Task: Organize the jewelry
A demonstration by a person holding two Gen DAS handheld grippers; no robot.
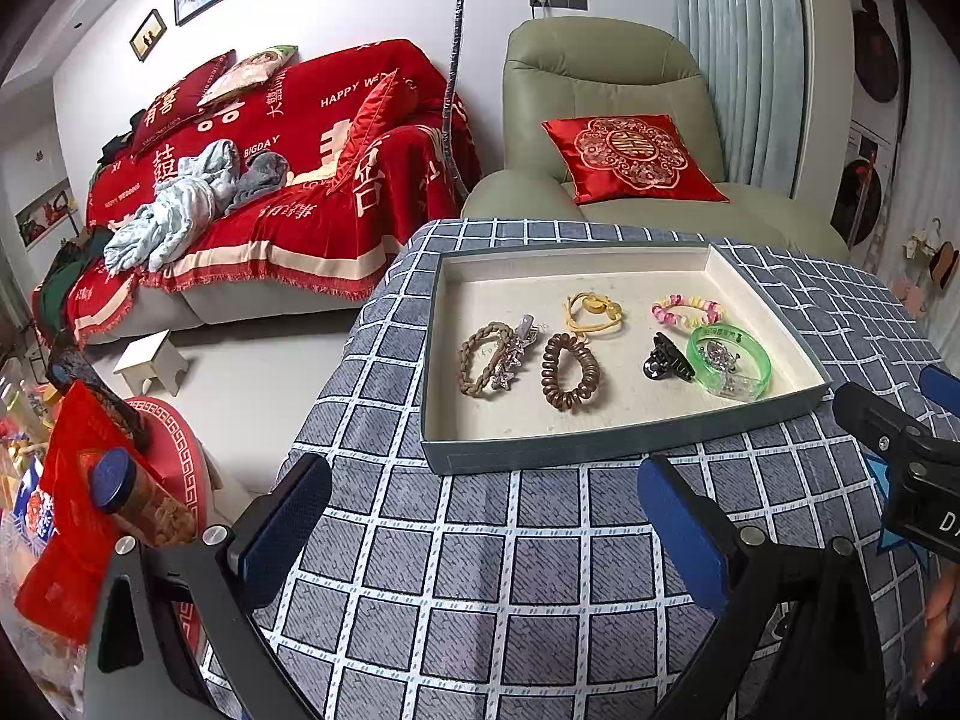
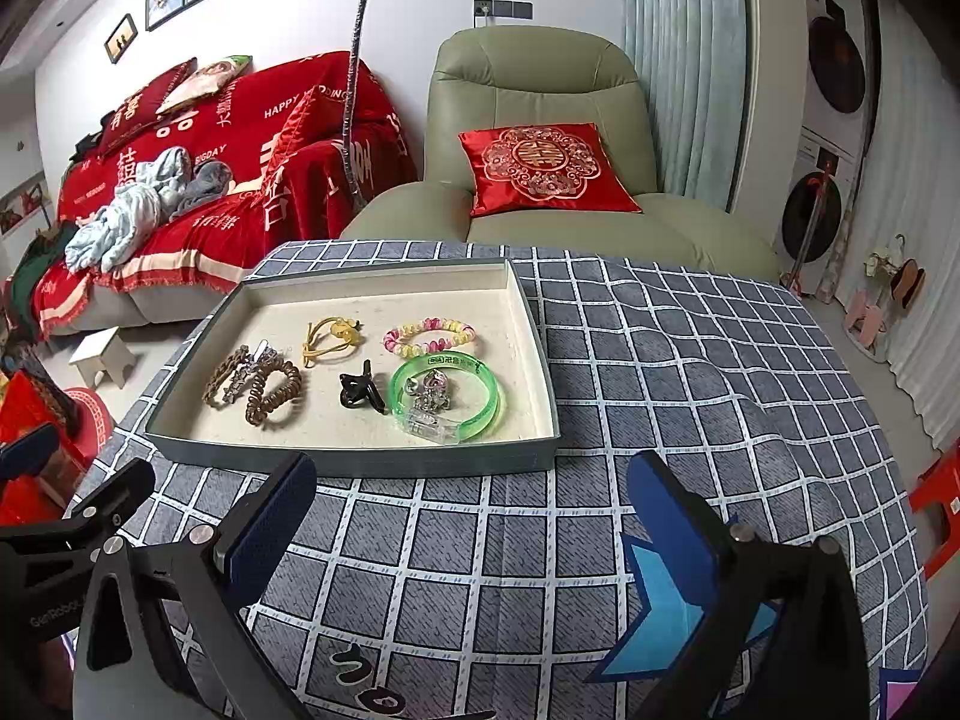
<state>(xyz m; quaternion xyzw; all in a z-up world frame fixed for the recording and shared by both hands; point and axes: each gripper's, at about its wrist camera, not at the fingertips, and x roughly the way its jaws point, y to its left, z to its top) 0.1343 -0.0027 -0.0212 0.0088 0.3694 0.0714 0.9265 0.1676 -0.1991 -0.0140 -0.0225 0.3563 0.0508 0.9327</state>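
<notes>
A shallow grey tray (image 1: 600, 447) (image 2: 336, 461) with a cream lining lies on the checked tablecloth. In it sit a brown braided tie (image 1: 477, 360) (image 2: 221, 381), a silver star clip (image 1: 513, 357) (image 2: 246, 373), a brown coil tie (image 1: 570, 372) (image 2: 273, 393), a yellow tie (image 1: 594, 313) (image 2: 333, 336), a pink-and-yellow bracelet (image 1: 687, 311) (image 2: 429, 336), a black claw clip (image 1: 666, 358) (image 2: 360, 391) and a green bangle (image 1: 729, 360) (image 2: 447, 399) around a silver piece. My left gripper (image 1: 486, 525) and right gripper (image 2: 474, 531) hover open and empty before the tray's near edge.
The table (image 1: 540, 588) (image 2: 690, 390) carries a grey checked cloth. A green armchair (image 2: 540, 120) with a red cushion stands behind it, a red-covered sofa (image 1: 270, 180) to the left. Red bags and a jar (image 1: 138, 498) sit at the lower left. The right gripper's body (image 1: 906, 456) shows beside the tray.
</notes>
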